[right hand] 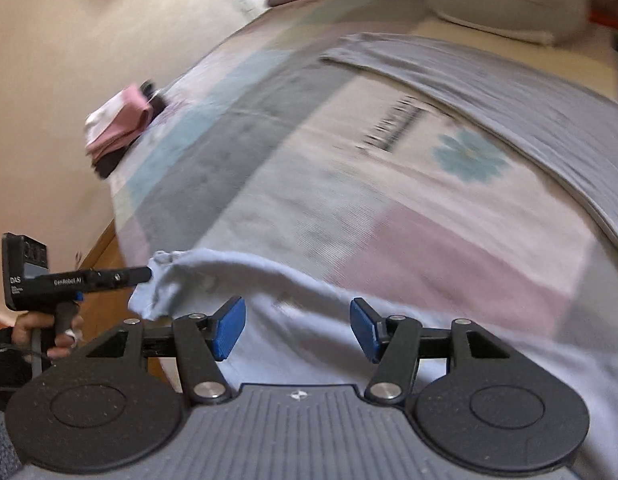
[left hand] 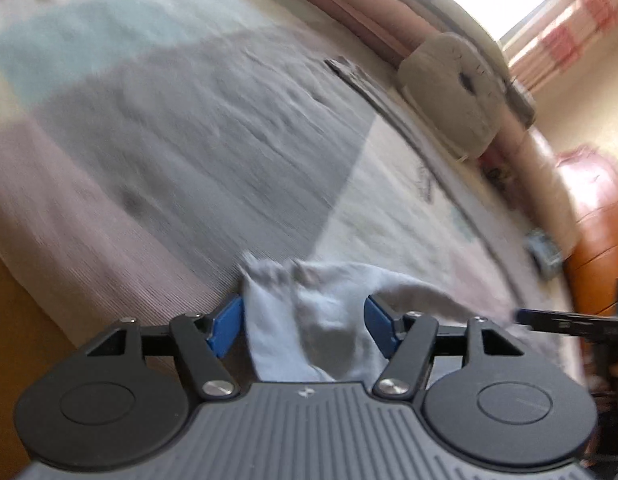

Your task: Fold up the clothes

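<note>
- The step looks like the start of a new fold. Both grippers have let go and need a fresh hold on the cloth.
- The left gripper (left hand: pixel 305 326), black with blue pads, has its jaws apart. A bunched end of the soft light blue cloth (left hand: pixel 309 320) sits between the pads. The pads do not look like they squeeze it.
- In the right wrist view, a hand (right hand: pixel 55 334) holds that left gripper at the far left, with its tip at the bunched end of the cloth.
- The light blue cloth (right hand: pixel 309 300) runs from there across the patchwork bed cover (right hand: pixel 449 256) and under the right gripper.
- The right gripper (right hand: pixel 297 330) also has its jaws apart, just above the cloth. Nothing is pinched.
- I think the next move calls for both to pinch an edge, then lift and lay it over.
- A long grey garment (right hand: pixel 509 92) lies flat farther off, to the right.
- The pictures are blurry, so small folds are hard to tell.
</note>
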Demonstrator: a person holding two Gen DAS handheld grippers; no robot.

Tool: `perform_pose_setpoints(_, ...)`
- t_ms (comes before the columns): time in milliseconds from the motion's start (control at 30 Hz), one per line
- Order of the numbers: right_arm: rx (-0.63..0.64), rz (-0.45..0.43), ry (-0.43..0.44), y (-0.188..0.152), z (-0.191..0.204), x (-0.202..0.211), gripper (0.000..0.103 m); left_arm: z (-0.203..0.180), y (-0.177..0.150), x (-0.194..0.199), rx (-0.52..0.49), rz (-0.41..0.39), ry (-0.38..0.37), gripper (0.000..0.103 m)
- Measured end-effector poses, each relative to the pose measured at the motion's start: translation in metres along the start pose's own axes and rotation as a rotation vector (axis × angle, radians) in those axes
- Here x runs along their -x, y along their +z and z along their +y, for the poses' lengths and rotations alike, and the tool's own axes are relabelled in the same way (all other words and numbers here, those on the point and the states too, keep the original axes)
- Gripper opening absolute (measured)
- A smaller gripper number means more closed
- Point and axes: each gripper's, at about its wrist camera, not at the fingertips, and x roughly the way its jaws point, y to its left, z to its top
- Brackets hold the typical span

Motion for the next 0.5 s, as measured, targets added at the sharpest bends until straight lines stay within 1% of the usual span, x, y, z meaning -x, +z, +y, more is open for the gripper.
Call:
perform_pose_setpoints(33, -0.016, -0.013, -0.006, -0.006, -0.003, 0.004, 0.064, -0.001, 0.003, 0.003, -0.048, -0.012, 0.042, 0.065)
perform_pose_setpoints(100, -0.050, -0.041, -0.018, -0.015, -0.009, 0.013, 0.065, -0.004, 0.009, 0.000, -0.135, -0.008, 0.123, 0.065)
perform_pose_setpoints(167, -0.080, -0.063, -0.026, -0.023, -0.018, 0.021, 0.065, -0.004, 0.012, -0.008, -0.185, 0.003, 0.128, 0.062)
perform_pose_setpoints(233, -0.103, -0.080, -0.033, -0.028, -0.025, 0.027, 0.065, -0.010, 0.008, -0.022, -0.229, 0.044, 0.129, 0.056)
perform_pose_setpoints(333, -0.120, -0.098, -0.050, -0.031, -0.029, 0.034, 0.065, -0.032, -0.010, -0.027, -0.383, 0.029, 0.176, 0.056)
perform_pose_setpoints(400, -0.118, -0.109, -0.061, -0.035, -0.029, 0.038, 0.065, -0.042, -0.016, -0.026, -0.385, 0.020, 0.175, 0.041)
perform_pose_setpoints(467, -0.116, -0.117, -0.067, -0.038, -0.029, 0.041, 0.065, -0.050, -0.018, -0.025, -0.371, 0.026, 0.149, 0.013)
perform_pose_setpoints(500, -0.117, -0.118, -0.068, -0.040, -0.030, 0.042, 0.065, -0.052, -0.016, -0.024, -0.379, 0.020, 0.154, 0.010)
